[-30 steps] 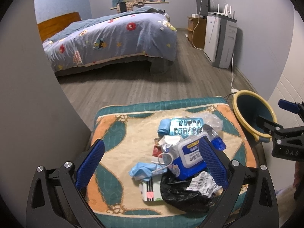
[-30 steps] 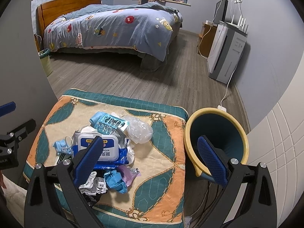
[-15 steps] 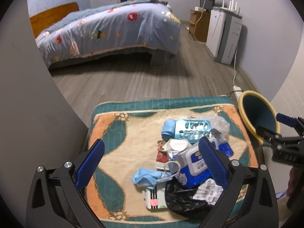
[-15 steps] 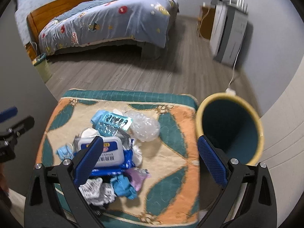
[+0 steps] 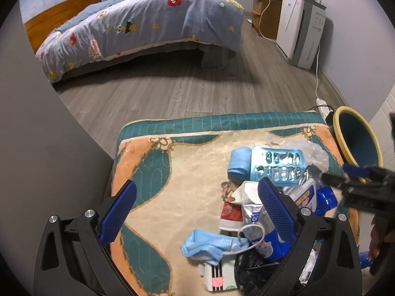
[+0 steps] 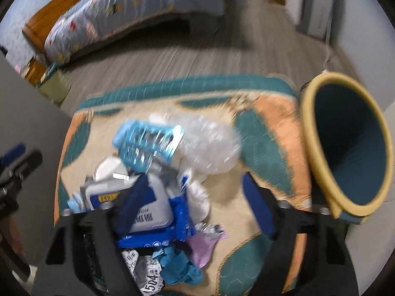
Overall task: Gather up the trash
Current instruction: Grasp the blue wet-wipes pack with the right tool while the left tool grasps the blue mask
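My right gripper (image 6: pixel 195 204), lowered nearer the trash pile, narrows emptily around the wipes pack (image 6: pixel 150 204); my left gripper (image 5: pixel 195 212) hangs wide.

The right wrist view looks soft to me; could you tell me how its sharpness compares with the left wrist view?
Right wrist view: motion-blurred throughout, with the blister pack and the bin smeared. Left wrist view: crisp on the face mask, with only fisheye bending at the edges.

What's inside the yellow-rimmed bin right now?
The bin shows only bare teal inner wall, with no trash visible. Its bottom is dark and partly hidden by the near rim, so I cannot confirm that it is empty.
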`<state>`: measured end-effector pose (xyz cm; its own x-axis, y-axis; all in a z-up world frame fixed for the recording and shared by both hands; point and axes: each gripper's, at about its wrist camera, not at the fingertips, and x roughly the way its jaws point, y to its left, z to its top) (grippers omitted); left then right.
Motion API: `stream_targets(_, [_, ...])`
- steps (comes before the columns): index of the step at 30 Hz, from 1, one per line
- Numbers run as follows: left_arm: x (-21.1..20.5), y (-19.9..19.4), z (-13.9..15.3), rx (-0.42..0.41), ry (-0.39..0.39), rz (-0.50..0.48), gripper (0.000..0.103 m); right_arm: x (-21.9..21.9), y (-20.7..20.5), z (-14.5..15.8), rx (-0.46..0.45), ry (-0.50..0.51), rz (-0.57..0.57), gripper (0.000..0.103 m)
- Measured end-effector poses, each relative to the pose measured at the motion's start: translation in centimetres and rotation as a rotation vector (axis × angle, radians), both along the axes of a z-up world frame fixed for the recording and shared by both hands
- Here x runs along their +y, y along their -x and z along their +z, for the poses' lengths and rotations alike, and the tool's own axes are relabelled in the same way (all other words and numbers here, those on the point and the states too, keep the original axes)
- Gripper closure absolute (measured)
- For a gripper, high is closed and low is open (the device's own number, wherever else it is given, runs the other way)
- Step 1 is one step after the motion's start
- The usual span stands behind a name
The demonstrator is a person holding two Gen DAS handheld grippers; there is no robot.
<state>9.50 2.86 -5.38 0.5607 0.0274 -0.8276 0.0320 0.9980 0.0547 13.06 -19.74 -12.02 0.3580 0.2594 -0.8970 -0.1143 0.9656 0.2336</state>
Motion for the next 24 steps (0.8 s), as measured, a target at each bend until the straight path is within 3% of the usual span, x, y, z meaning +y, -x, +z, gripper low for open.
stream_targets(3, [0.1,-0.5,-0.4,0.007,0.0,-0.012,0.005,0.2,-0.1,-1.6,0.074,-0.032,0.01,0.06])
stream_targets(5, [0.2,-0.6,-0.5,0.016,0.005,-0.018,0.006,0.0,0.0,-1.6,0.093,-0.069,0.013,0.092])
stream_targets(7, [0.4,-0.6,-0.6,0.03,0.046,-0.019,0.006,-0.2,0.2,-1.2,0.089,-0.083,0.018,0.098])
stream_targets(11, [0.2,-0.1,-1.2,0.063,0.072,-0.042,0.008,-0.2,0.9,0.8,0.048,-0.094,0.036,0.1])
stream_targets(18, [0.5,1.3,-1.2,0.079,0.086,-0.05,0.008,-1.4,2.2,7.5,-0.127,-0.112,0.051,0.1])
stream_targets(21, [0.7,1.6,-1.7,0.115,0.081,-0.052,0.008,-2.4,2.6,9.7,-0.193,-0.125,0.029,0.1])
stream_targets(24, [0.3,1.8,-2.9,0.173,0.074,-0.076,0.012,-3.1,2.4,10.7,-0.236,-0.074,0.002,0.1])
